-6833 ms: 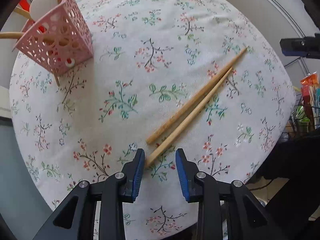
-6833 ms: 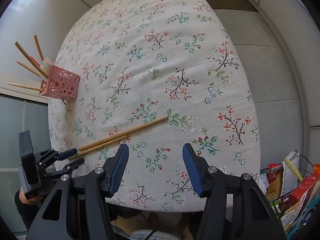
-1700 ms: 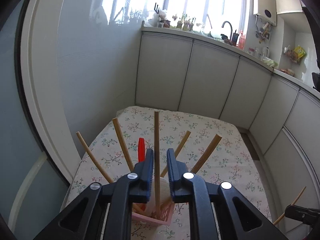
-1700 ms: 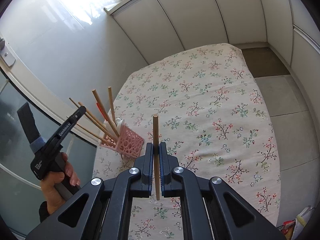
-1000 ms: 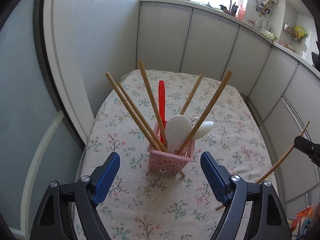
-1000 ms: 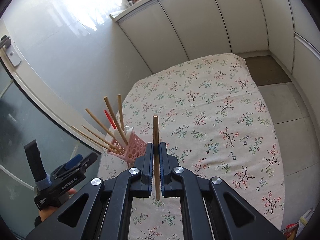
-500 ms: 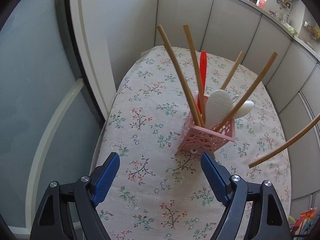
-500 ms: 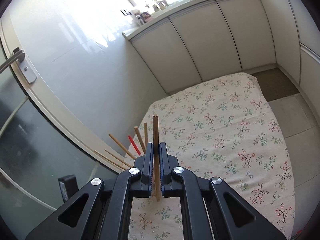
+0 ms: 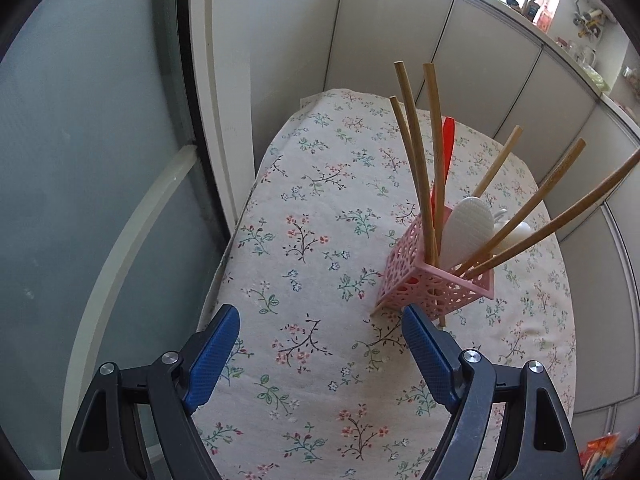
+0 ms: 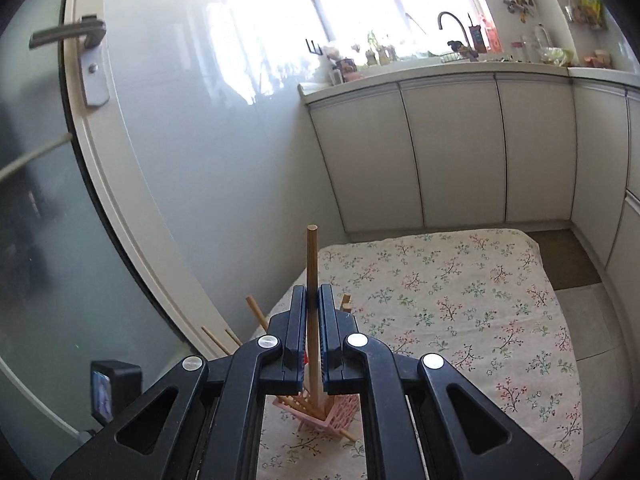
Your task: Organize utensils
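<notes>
1. Chopstick placement was the step in hand: the right gripper (image 10: 313, 300) was clenched on one long bamboo chopstick (image 10: 312, 264), held upright.
2. Below those jaws sat the pink perforated plastic holder (image 10: 340, 410) on the floral tablecloth (image 10: 460, 300), and the stick's lower end appeared to reach inside its rim.
3. The stick's long axis ran nearly vertical, in line with the basket mouth, so the drop looked to need only a release.
4. The left gripper (image 9: 320, 350) hung released and empty, near the holder (image 9: 436, 284), where other bamboo chopsticks (image 9: 414, 152), a red utensil (image 9: 447, 148) and a white spoon (image 9: 466, 228) stood.
</notes>
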`<control>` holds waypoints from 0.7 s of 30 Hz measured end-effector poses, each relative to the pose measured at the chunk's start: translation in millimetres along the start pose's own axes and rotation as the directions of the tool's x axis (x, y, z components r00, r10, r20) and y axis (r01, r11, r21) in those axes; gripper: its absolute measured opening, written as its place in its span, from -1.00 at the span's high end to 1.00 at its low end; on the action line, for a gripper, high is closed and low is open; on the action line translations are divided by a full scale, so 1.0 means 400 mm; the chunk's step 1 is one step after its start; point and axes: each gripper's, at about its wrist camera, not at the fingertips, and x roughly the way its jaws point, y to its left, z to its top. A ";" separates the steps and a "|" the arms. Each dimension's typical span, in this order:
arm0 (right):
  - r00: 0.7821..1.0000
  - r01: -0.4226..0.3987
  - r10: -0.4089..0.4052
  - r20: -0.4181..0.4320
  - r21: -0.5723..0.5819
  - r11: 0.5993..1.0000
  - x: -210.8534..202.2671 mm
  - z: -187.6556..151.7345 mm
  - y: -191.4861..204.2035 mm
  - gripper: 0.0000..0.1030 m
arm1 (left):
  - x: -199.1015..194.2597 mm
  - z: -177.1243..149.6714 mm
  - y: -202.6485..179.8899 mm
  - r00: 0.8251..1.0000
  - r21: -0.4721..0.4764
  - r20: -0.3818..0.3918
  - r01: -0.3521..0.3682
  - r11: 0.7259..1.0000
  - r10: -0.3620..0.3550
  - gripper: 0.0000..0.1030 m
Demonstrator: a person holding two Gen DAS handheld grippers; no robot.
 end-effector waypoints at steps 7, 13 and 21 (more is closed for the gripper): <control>0.996 0.036 -0.041 -0.082 -0.070 0.997 0.103 -0.053 0.023 0.89 | -0.007 0.005 -0.006 1.000 0.009 0.017 0.020 1.000 -0.020 -0.64; 0.991 -0.039 0.049 -0.127 0.080 0.996 0.087 -0.041 -0.047 0.61 | -0.020 0.005 -0.041 0.999 0.050 0.040 0.029 0.998 -0.031 -0.64; 0.992 0.027 -0.005 -0.122 0.178 0.984 -0.078 -0.051 -0.163 -0.06 | -0.066 -0.009 -0.099 0.997 0.075 0.068 0.041 0.996 -0.046 -0.74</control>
